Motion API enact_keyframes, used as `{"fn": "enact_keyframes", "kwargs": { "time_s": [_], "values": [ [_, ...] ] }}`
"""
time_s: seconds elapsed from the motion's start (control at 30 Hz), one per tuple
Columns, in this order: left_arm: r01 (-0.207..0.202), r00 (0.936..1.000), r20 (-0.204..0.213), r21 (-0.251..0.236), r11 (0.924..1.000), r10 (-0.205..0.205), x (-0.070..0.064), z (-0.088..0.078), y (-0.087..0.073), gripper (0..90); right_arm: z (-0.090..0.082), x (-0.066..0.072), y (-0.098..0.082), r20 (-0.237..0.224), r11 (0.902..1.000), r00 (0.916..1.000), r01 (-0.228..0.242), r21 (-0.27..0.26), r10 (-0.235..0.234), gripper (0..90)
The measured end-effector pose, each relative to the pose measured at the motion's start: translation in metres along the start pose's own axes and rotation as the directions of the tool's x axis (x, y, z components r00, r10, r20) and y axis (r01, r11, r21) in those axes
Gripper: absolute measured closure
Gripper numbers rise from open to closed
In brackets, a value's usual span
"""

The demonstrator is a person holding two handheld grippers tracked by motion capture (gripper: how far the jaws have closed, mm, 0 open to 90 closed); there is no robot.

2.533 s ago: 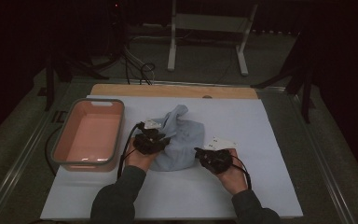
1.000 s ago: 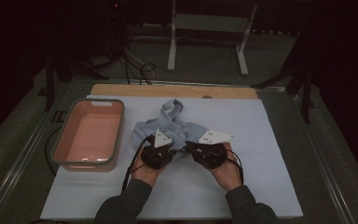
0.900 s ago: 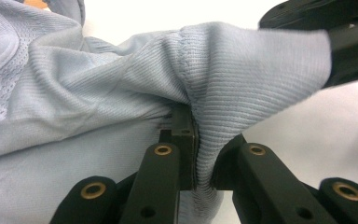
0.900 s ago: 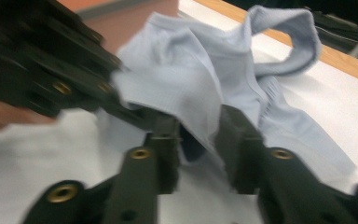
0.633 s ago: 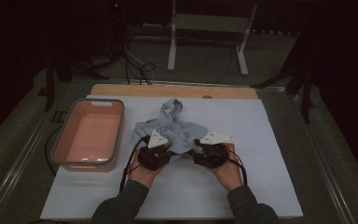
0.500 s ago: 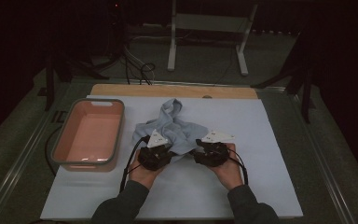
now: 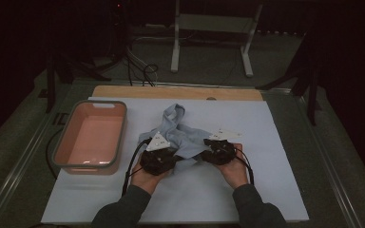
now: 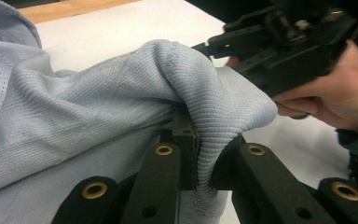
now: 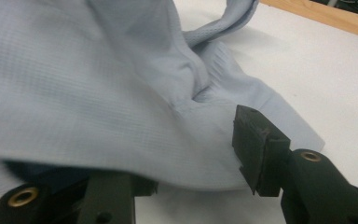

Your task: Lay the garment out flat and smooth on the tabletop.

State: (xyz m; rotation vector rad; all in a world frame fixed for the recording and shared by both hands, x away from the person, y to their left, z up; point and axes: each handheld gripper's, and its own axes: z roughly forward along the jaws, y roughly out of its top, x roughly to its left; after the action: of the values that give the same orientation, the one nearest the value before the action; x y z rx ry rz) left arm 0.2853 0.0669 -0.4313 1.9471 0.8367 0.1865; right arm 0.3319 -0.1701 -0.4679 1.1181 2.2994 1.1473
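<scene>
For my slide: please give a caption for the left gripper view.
Left gripper shut on a fold of the light blue garment.

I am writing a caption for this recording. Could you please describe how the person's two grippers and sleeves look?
Both grippers, left gripper and right gripper, have black bodies, each topped with a pale three-cornered plate. Their black jaws carry brass-coloured rivets and blocky dark pads. A black cable loops from the left one, and another cable trails from the right. The person wears dark grey-green long sleeves.
</scene>
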Motion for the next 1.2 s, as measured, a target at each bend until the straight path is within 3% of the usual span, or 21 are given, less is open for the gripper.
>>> {"fn": "enact_keyframes", "kwargs": {
  "time_s": [0.17,0.3,0.37,0.4,0.43,0.5,0.63,0.77,0.8,1.07,1.2],
  "values": [
    [0.011,0.9998,0.016,-0.014,0.9998,-0.011,0.002,-0.007,-0.001,84.7,0.005,-0.006,0.000,0.026,0.9999,0.9997,0.000,0.016,0.000,55.6],
    [0.007,1.0000,0.004,-0.021,0.9998,-0.007,0.005,-0.013,-0.001,84.6,0.007,-0.016,-0.001,0.062,0.9989,0.9976,-0.034,0.031,0.032,61.3],
    [0.008,0.9999,-0.012,-0.014,0.9999,-0.008,0.007,-0.014,-0.001,84.6,0.006,-0.023,-0.003,0.086,0.9978,0.9950,-0.055,0.037,0.052,71.8],
    [0.008,0.9999,-0.012,-0.014,0.9999,-0.008,0.007,-0.014,-0.001,84.5,0.006,-0.023,-0.003,0.086,0.9978,0.9950,-0.055,0.037,0.052,71.8],
    [0.009,0.9998,-0.016,-0.005,0.9999,-0.009,0.010,-0.012,-0.003,84.4,0.002,-0.028,-0.003,0.084,0.9981,0.9948,-0.058,0.020,0.056,85.2],
    [0.004,0.9995,-0.032,0.002,1.0000,-0.004,0.011,-0.010,-0.005,84.3,-0.002,-0.026,-0.001,0.107,0.9991,0.9935,-0.041,0.011,0.040,87.4],
    [0.003,0.9976,-0.069,0.015,0.9999,-0.002,0.016,-0.008,-0.008,83.8,-0.016,-0.027,0.001,0.160,0.9996,0.9867,-0.023,-0.017,0.026,87.5],
    [0.013,0.9968,-0.080,0.015,0.9998,-0.012,0.019,-0.007,-0.009,82.9,-0.031,-0.029,0.001,0.180,0.9988,0.9834,-0.016,-0.047,0.024,87.5],
    [0.008,0.9962,-0.087,0.016,0.9998,-0.007,0.019,-0.006,-0.009,82.6,-0.040,-0.030,0.001,0.205,0.9982,0.9785,-0.006,-0.060,0.019,87.5],
    [-0.002,0.9938,-0.111,0.035,0.9994,0.006,0.019,0.003,-0.009,81.4,-0.070,-0.033,-0.006,0.246,0.9942,0.9682,-0.022,-0.105,0.047,87.5],
    [0.003,0.9926,-0.122,0.038,0.9993,0.002,0.018,0.004,-0.011,79.2,-0.074,-0.036,-0.011,0.234,0.9949,0.9710,-0.028,-0.096,0.050,84.9]
  ]
}}
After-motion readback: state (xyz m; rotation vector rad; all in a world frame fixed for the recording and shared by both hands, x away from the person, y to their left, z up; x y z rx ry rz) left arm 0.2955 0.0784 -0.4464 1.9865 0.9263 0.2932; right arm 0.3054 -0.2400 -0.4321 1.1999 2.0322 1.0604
